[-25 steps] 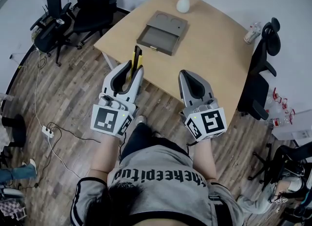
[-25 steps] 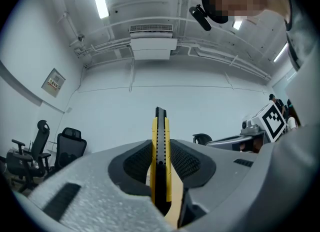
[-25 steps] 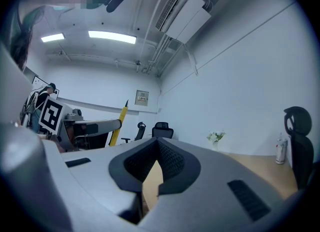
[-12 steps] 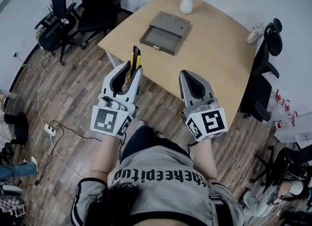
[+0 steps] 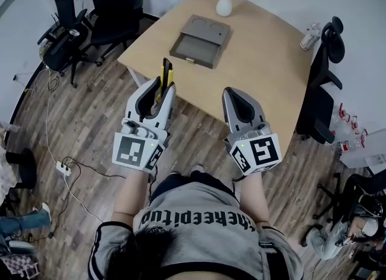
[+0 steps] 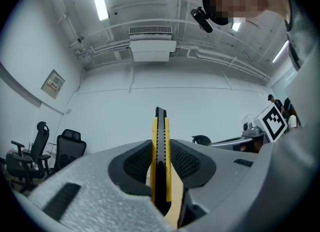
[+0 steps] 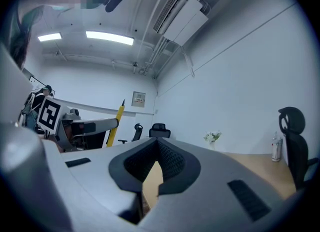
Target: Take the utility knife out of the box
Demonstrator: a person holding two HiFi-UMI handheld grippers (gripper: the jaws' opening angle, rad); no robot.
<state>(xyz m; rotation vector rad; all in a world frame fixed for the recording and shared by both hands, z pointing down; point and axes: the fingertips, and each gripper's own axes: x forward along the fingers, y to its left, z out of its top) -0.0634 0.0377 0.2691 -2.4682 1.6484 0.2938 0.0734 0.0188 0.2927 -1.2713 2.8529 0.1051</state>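
A yellow and black utility knife stands upright between the jaws of my left gripper, which is shut on its handle end. In the left gripper view the knife rises straight up between both ribbed pads, its tip against the white wall. The grey box lies open on the wooden table, well ahead of both grippers. My right gripper hangs beside the left one over the floor, its jaws together with nothing in them. In the right gripper view the knife shows at the left.
A white vase with flowers stands at the table's far edge and a bottle at its right edge. Black office chairs stand at the left, another chair at the right. Cables and a power strip lie on the floor.
Both grippers keep their places and the knife stays held upright. Only the head view has shifted slightly.
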